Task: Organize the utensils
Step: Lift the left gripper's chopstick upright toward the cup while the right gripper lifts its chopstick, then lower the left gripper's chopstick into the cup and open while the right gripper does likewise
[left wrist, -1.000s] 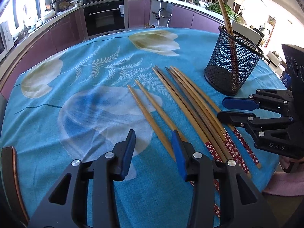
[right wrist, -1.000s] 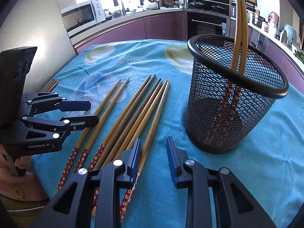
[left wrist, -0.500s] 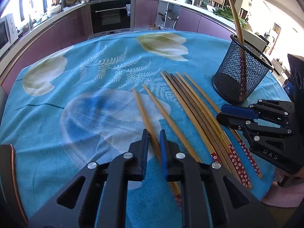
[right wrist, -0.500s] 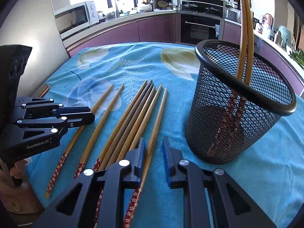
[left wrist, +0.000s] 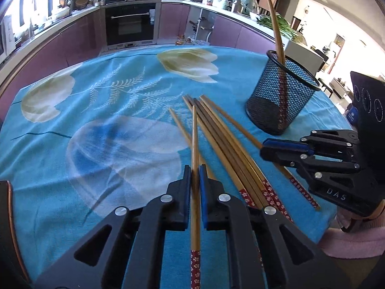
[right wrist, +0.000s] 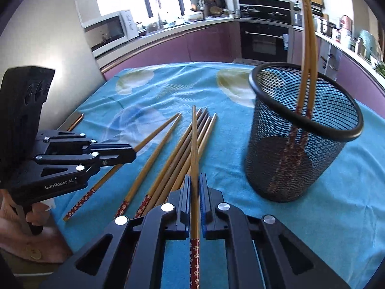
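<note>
Left wrist view: left tongs (left wrist: 195, 175) clenched on one chopstick (left wrist: 194, 144), blue pads pressing its shaft, patterned red end trailing back between the arms, bare tip pointing toward the far side of the bench (left wrist: 72, 120). Its tip looks raised clear of the cloth, though I cannot be sure.

Right wrist view: right tongs (right wrist: 195, 185) likewise clenched on a single chopstick (right wrist: 194, 144), gripped above its red patterned end, tip forward and to the left of the mesh holder (right wrist: 300, 159).

Landmark: the mesh holder, standing upright on the blue floral cloth. Inside it, two chopsticks (right wrist: 305, 60) lean against the rim, red ends down at the bottom, tips rising well above the rim.

Left of the holder, on the cloth: a loose bundle of chopsticks (right wrist: 185, 149) lying roughly parallel, tips pointing away from the person, several touching one another. Farther left of the holder, two more lie slightly apart from the bundle, one of them passing under the left tongs in this view.

Progress, as a judgement: early to middle. Two sticks stowed, two lifted in hand, and about six remain flat beside the holder; exact count uncertain where they overlap.

Left to do: carry both held sticks over the holder rim, drop them red end down, then repeat for the bundle.
</note>
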`<act>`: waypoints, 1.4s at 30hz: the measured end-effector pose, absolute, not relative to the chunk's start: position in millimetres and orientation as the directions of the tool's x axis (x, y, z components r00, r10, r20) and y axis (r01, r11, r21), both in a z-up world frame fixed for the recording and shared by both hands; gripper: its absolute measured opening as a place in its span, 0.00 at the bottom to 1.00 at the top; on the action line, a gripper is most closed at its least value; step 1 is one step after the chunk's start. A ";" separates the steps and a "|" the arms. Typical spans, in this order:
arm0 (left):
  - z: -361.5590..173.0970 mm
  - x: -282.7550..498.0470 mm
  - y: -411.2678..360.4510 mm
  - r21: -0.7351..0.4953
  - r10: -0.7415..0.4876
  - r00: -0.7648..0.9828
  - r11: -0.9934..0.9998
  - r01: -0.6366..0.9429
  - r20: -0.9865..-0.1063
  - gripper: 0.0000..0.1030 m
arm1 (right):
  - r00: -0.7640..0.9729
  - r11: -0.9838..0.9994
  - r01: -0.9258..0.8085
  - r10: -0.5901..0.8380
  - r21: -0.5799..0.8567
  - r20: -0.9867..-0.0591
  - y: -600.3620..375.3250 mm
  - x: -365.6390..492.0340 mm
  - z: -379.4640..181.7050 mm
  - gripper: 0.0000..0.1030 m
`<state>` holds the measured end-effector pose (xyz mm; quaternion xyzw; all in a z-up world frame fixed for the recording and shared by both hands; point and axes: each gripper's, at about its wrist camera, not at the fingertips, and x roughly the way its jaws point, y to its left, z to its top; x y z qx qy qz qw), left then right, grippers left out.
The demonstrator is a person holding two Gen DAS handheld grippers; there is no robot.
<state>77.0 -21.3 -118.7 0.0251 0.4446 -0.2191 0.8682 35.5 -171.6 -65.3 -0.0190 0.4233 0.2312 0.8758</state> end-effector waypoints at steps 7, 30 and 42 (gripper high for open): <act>-127.2 77.4 -27.1 -0.120 -0.338 0.481 0.896 0.428 -0.809 0.08 | 0.499 0.889 -0.435 0.372 0.146 -0.783 -168.0 37.9 -73.3 0.07; -68.9 67.2 -22.3 -0.175 -0.459 0.539 0.851 0.495 -0.707 0.07 | 0.621 0.883 -0.428 0.443 0.193 -0.646 -201.3 22.5 -18.3 0.06; -0.7 44.2 -19.5 -0.205 -0.576 0.593 0.792 0.575 -0.563 0.07 | 0.697 0.882 -0.411 0.468 0.232 -0.543 -227.5 13.6 15.9 0.06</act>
